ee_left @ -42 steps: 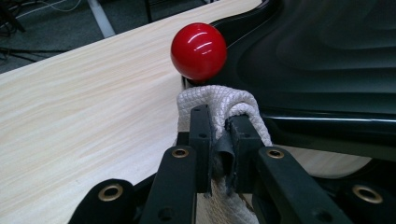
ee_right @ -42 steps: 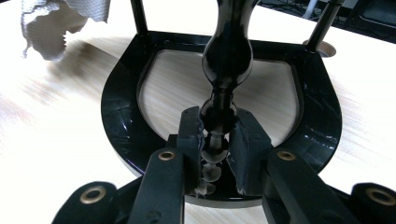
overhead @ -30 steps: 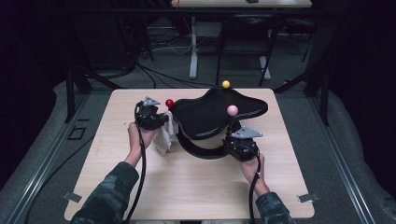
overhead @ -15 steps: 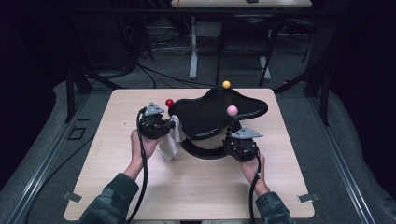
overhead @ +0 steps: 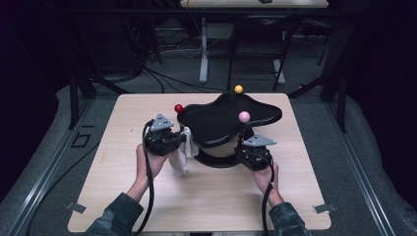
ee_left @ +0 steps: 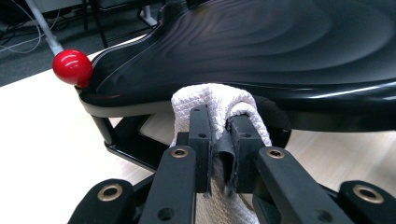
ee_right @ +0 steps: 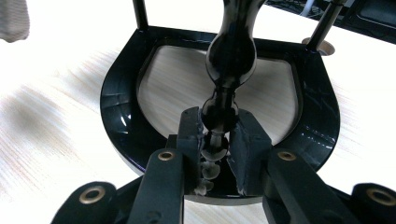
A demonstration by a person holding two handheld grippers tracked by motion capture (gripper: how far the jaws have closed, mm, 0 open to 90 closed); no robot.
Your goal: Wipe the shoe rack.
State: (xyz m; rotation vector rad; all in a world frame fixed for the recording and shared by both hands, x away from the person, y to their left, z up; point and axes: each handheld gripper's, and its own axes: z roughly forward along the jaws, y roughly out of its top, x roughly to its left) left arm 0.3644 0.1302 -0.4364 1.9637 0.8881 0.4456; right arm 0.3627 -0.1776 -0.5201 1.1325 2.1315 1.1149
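Note:
A glossy black wavy tray (overhead: 231, 118) stands on a black stand with a U-shaped base (ee_right: 121, 107) on the wooden table. Red (overhead: 178, 108), orange (overhead: 238, 89) and pink (overhead: 244, 116) balls sit at its rim. My left gripper (overhead: 183, 138) is shut on a white woven cloth (ee_left: 215, 100) and holds it against the tray's left underside edge (ee_left: 196, 95); the rest of the cloth (overhead: 181, 157) hangs down. My right gripper (ee_right: 217, 140) is shut on the stand's turned black post (ee_right: 229, 70) near its foot, at the front right of the base.
The wooden table (overhead: 123, 196) has bare room in front and to the left. Metal clips (overhead: 76, 206) sit at its front corners. Behind stand another desk's legs (overhead: 203, 49) and floor cables.
My left gripper has moved right with the cloth, from beside the stand up against the tray's left edge. The right gripper has held still on the post.

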